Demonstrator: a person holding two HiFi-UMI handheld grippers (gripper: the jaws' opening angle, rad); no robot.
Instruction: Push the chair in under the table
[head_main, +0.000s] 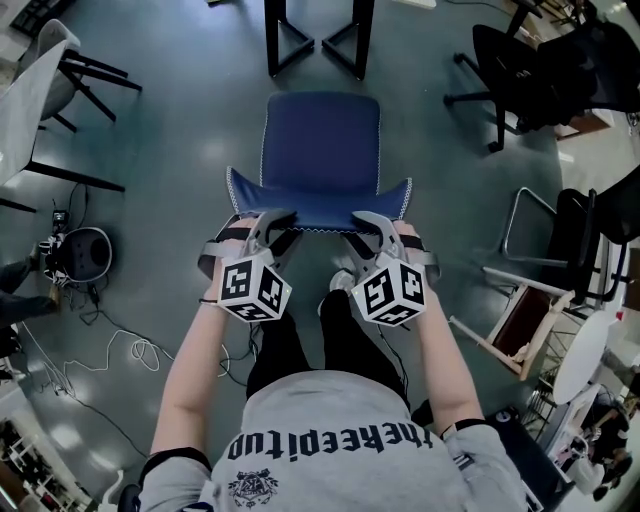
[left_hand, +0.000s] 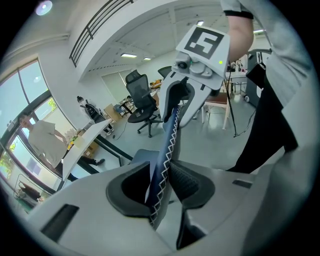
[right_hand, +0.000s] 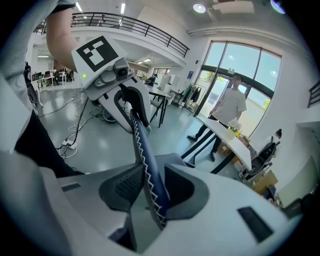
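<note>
The blue chair shows from above in the head view, its seat (head_main: 320, 150) facing the black table legs (head_main: 285, 40) at the top edge. Its backrest (head_main: 318, 212), edged with white zigzag stitching, is nearest me. My left gripper (head_main: 268, 232) is shut on the backrest's top edge left of centre, my right gripper (head_main: 365, 230) right of centre. In the left gripper view the stitched edge (left_hand: 167, 145) runs between the dark pads (left_hand: 187, 182) toward the right gripper (left_hand: 186, 97). The right gripper view shows that edge (right_hand: 145, 165) in its jaws, and the left gripper (right_hand: 127, 102) beyond.
Black office chairs (head_main: 560, 60) stand at the upper right, a wood-and-metal chair frame (head_main: 520, 320) at the right. A white table (head_main: 30, 90) with a chair is at the upper left. Cables (head_main: 130, 350) and a round device (head_main: 80, 255) lie on the floor. A person (right_hand: 227, 112) stands by a long table (right_hand: 225, 135).
</note>
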